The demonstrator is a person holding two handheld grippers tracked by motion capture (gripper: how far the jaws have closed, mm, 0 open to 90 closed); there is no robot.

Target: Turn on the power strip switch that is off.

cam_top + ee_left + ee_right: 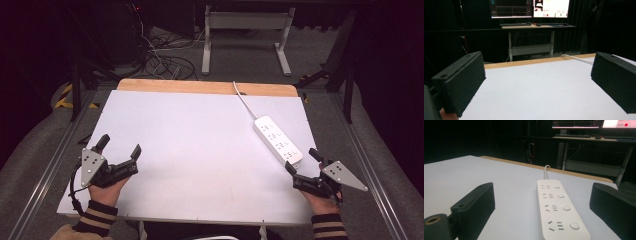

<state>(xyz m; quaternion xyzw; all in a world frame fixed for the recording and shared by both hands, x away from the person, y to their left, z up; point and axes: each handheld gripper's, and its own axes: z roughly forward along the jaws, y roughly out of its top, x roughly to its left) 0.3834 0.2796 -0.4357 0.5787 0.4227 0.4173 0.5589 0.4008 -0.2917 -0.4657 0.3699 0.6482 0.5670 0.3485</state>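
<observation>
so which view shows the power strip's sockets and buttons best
The right gripper view: the power strip lies close between the open jaws, with four socket rows and round buttons plain. The high view shows the whole strip and its cable, but small. The left gripper view catches a bit of white cable.

Power strip [559,207] glossy white plastic; table [190,150] matt white, wooden far edge; tongs' pads [461,82] rough black foam.

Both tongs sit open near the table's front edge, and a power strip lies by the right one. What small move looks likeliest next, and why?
Probably the right tongs ease forward over the white power strip: they are open, the strip's near end lies between their jaws, nothing is gripped. The left tongs face bare table.
</observation>
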